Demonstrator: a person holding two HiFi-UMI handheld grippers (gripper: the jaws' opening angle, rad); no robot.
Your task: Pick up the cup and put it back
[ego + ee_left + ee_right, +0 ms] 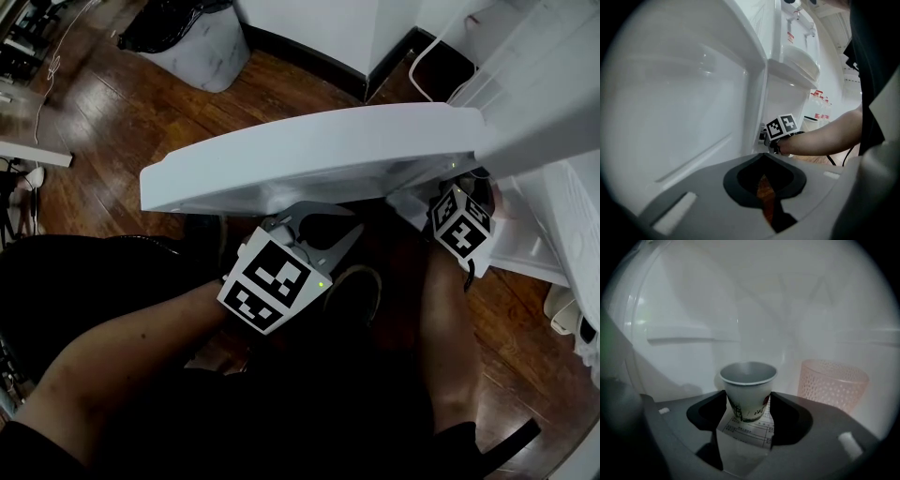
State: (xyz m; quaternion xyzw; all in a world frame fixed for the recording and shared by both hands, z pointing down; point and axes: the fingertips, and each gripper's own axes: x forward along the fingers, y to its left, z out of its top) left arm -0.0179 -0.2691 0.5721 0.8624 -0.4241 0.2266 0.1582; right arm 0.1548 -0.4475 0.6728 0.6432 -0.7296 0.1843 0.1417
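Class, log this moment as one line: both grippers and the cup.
left gripper: shut, empty | right gripper: shut on paper cup | paper cup: upright above printed sheet

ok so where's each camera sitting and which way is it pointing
Head view: on the person's head, steeply down onto the open white door; both forearms, left gripper, right gripper show.
Left gripper view: on the left gripper, along its shut, empty jaws toward the door; right forearm shows.
Right gripper view: on the right gripper, facing the paper cup held in its jaws, pink cup beside.
Shared: head and left gripper views both show the right gripper.
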